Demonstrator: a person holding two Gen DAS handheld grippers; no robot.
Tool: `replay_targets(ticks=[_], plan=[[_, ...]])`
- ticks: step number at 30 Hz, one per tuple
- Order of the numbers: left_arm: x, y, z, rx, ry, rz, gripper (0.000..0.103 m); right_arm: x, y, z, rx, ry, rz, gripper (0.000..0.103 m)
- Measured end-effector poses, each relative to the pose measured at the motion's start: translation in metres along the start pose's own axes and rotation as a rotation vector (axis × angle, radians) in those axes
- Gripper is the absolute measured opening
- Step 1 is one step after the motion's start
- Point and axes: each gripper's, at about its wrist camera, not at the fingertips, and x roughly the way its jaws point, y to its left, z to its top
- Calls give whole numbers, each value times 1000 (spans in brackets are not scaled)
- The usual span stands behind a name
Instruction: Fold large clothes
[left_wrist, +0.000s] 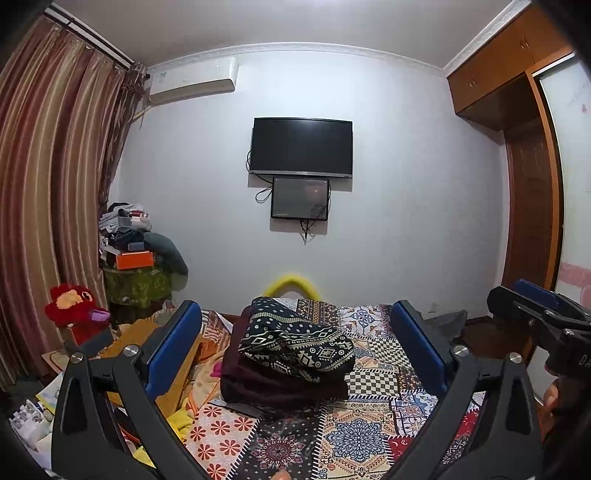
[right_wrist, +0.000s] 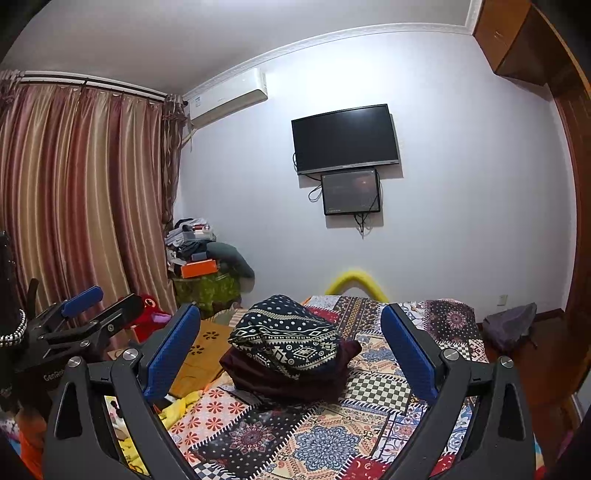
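Where the patchwork bedspread (left_wrist: 354, 439) shows between the blue pads, a folded stack of clothes (left_wrist: 291, 354) sits at mid-bed: a black garment with white dots and diamonds (right_wrist: 288, 336) draped over a dark maroon one (right_wrist: 280, 380). The left gripper (left_wrist: 295, 354) and right gripper (right_wrist: 291, 350) both gape wide, holding nothing. At nine o'clock, bedside clutter is half hidden behind the fingers; the stack's far side cannot be seen.

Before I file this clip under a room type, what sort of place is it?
Most likely a lived-in bedroom: a bed under a patchwork cover carrying folded clothes, a wall-mounted TV, and a built-in wardrobe.
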Motion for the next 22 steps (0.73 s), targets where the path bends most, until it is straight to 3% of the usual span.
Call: replay_targets(ticks=[22], plan=[[8,3,-5,-15,22,-1,103,5,-2,0,28,21,-8,98]])
